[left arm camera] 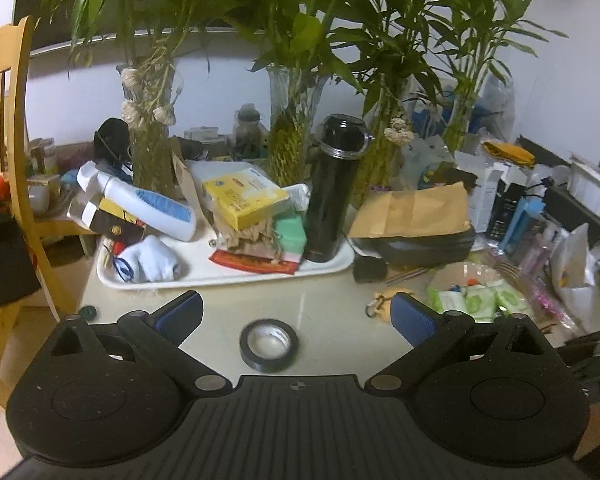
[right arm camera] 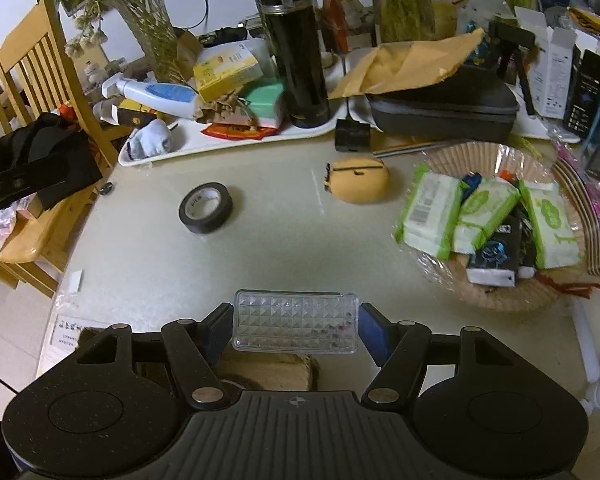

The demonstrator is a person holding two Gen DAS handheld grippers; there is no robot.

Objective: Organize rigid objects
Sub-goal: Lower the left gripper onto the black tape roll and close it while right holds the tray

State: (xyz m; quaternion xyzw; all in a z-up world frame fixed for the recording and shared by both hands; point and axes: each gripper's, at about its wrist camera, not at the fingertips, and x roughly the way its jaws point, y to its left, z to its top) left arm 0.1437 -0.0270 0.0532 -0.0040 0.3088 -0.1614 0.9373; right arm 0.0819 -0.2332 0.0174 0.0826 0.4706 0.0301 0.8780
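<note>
Two grippers are working: the right gripper [right arm camera: 296, 330], low centre, is clamping a clear studded box [right arm camera: 295, 322]; keep it level. The left gripper [left arm camera: 296, 314] is gaping empty over the tape roll [left arm camera: 269, 344]; beyond, upper centre, the white tray [left arm camera: 204, 276] is waiting.

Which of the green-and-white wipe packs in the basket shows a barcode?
The leftmost wipe pack, at the edge of the basket nearest the yellow pouch. Its printed barcode label faces up; the other two show only green leaf-style graphics.

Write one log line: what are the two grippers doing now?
left gripper: open, above black tape roll | right gripper: shut on clear studded box | table: tape untouched
</note>
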